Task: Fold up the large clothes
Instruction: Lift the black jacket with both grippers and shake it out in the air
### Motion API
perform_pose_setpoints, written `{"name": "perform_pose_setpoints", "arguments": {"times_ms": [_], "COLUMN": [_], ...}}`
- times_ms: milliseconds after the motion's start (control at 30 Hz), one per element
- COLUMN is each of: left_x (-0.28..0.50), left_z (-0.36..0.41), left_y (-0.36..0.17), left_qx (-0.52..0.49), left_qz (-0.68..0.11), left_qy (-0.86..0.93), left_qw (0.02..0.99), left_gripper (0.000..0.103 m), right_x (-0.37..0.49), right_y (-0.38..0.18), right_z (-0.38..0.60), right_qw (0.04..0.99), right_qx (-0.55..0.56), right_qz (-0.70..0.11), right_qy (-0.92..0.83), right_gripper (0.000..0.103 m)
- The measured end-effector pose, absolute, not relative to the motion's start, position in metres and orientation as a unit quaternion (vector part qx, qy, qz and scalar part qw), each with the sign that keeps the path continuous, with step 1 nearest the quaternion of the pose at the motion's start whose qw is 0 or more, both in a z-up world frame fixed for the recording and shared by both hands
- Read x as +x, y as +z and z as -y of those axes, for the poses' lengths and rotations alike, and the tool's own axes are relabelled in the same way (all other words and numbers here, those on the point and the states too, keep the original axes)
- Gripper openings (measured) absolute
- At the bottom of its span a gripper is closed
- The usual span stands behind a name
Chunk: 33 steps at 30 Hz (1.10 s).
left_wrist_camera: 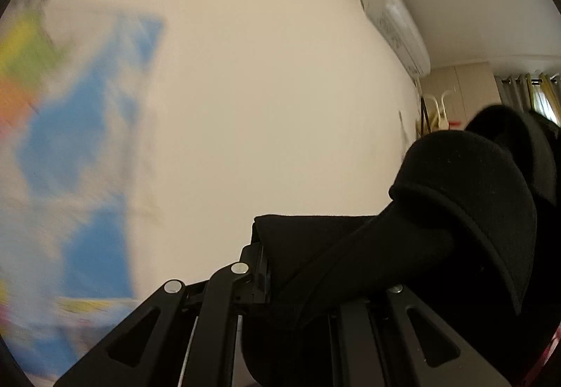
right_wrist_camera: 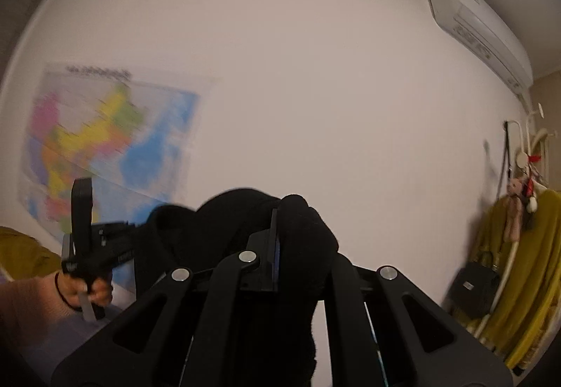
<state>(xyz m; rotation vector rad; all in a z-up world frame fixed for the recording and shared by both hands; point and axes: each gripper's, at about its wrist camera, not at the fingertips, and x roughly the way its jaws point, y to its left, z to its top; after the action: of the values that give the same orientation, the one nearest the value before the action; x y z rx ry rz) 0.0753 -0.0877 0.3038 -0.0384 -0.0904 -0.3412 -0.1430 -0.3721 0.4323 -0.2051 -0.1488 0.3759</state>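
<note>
A black fleece garment (left_wrist_camera: 455, 211) is held up in the air between both grippers. My left gripper (left_wrist_camera: 280, 253) is shut on one edge of it, and the cloth drapes over its right finger and hides it. My right gripper (right_wrist_camera: 291, 239) is shut on another edge of the same garment (right_wrist_camera: 245, 229), which bunches over its fingers and hangs down between the arms. In the right wrist view the left gripper (right_wrist_camera: 129, 239) shows at the left, held in a hand, with the cloth stretched from it. Both cameras point up at the wall.
A coloured wall map (right_wrist_camera: 105, 141) hangs at the left. An air conditioner (right_wrist_camera: 480, 29) is mounted high on the right. A coat rack (right_wrist_camera: 526, 211) with a yellow garment and a black bag stands at the far right. Curtains (left_wrist_camera: 533, 96) show at the right.
</note>
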Motion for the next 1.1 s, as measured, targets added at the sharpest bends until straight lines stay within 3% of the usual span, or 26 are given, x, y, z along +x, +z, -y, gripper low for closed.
{"name": "perform_pose_setpoints", "arguments": {"times_ms": [133, 300, 500, 667, 967, 1100], "left_x": [-0.027, -0.142, -0.209, -0.152, 0.010, 0.046], "left_z": [0.047, 0.003, -0.015, -0.052, -0.156, -0.169], "left_y": [0.311, 0.302, 0.286, 0.237, 0.007, -0.044], "left_qx": [0.029, 0.064, 0.123, 0.110, 0.011, 0.041], "left_qz": [0.085, 0.072, 0.058, -0.051, -0.350, -0.389], "left_qy": [-0.116, -0.046, 0.040, 0.106, 0.144, 0.165], "left_qw": [0.989, 0.994, 0.990, 0.987, 0.926, 0.905], "left_gripper": [0.009, 0.009, 0.011, 0.011, 0.010, 0.009], "right_x": [-0.194, -0.225, -0.201, -0.106, 0.058, 0.086], "right_y": [0.422, 0.403, 0.381, 0.325, 0.098, 0.045], "right_z": [0.367, 0.351, 0.320, 0.252, 0.085, 0.060], "right_qw": [0.960, 0.928, 0.894, 0.874, 0.821, 0.812], "right_qx": [-0.091, -0.063, -0.032, -0.025, -0.088, -0.098], "right_qz": [0.092, 0.088, 0.059, -0.048, -0.330, -0.377], "right_qy": [0.250, 0.356, 0.443, 0.483, 0.458, 0.436], "right_gripper": [0.004, 0.004, 0.004, 0.004, 0.004, 0.004]}}
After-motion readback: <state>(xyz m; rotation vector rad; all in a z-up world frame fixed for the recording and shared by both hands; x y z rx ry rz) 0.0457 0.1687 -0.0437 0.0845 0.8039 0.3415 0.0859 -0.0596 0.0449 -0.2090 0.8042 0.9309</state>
